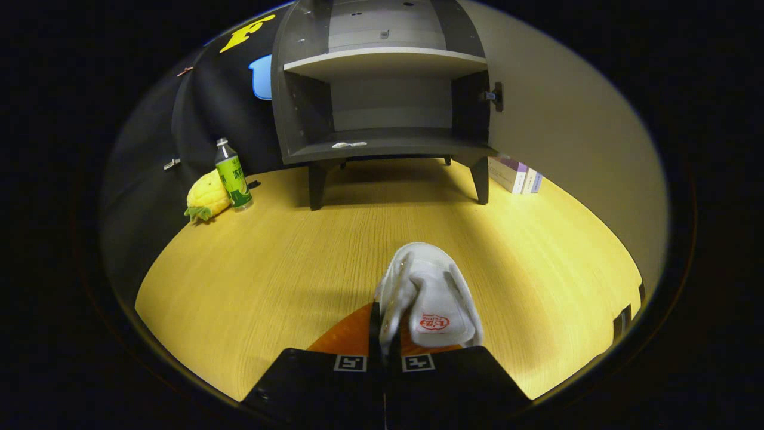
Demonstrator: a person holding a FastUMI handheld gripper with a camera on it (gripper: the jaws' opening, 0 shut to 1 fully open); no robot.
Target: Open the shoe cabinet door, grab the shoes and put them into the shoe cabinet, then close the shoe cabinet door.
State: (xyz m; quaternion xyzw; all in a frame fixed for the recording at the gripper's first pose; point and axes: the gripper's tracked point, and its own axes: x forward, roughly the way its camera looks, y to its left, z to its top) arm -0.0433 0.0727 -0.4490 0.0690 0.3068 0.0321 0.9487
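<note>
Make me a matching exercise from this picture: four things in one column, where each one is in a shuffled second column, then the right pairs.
1. white shoe
2. green bottle
3. books
4. cabinet door

A. swung open, right of the cabinet
B. beside the pineapple plush
C. pinched at its edge by the gripper
D. on the floor by the cabinet's right leg

Pairs: 1-C, 2-B, 3-D, 4-A

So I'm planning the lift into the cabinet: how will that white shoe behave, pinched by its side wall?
The white shoe looks soft-walled, so it may sag. The gripper, closed on one thin edge, could let it swing. It seems light.
</note>
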